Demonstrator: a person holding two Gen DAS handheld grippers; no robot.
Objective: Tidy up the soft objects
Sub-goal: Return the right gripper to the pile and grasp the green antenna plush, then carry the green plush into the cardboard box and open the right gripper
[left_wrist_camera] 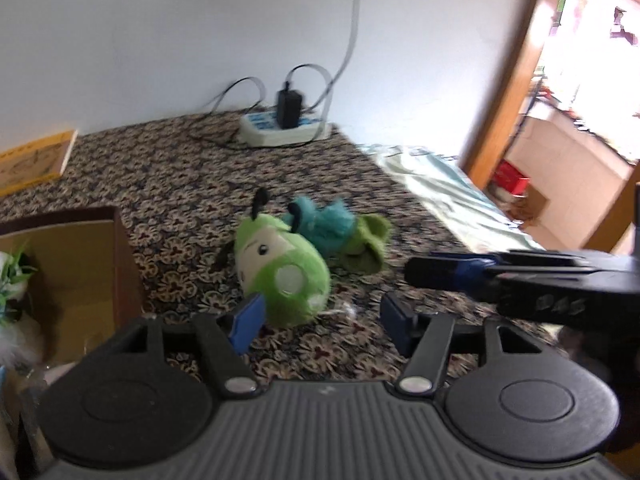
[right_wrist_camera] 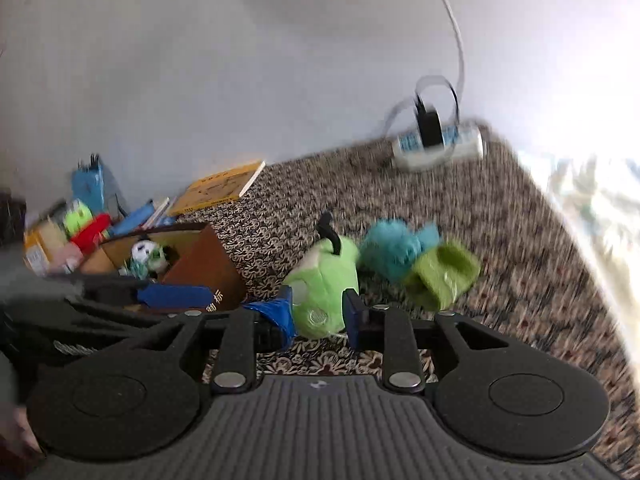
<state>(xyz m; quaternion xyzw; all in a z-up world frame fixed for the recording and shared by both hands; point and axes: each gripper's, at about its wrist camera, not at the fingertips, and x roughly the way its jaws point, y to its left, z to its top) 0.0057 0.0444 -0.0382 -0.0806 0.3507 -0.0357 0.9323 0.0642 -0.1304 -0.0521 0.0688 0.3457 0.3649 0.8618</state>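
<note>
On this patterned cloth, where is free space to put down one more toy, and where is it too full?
Free: the patterned cloth between the yellow book, the power strip and the green plush toy; also the strip right of the toy, toward the pale sheet. Crowded: the cardboard box and the pile behind it.

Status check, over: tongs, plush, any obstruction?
Left tongs open, empty. Right tongs barely apart, empty. Green plush lying just ahead, ungrabbed. Nothing between; teal toy close behind it.
</note>
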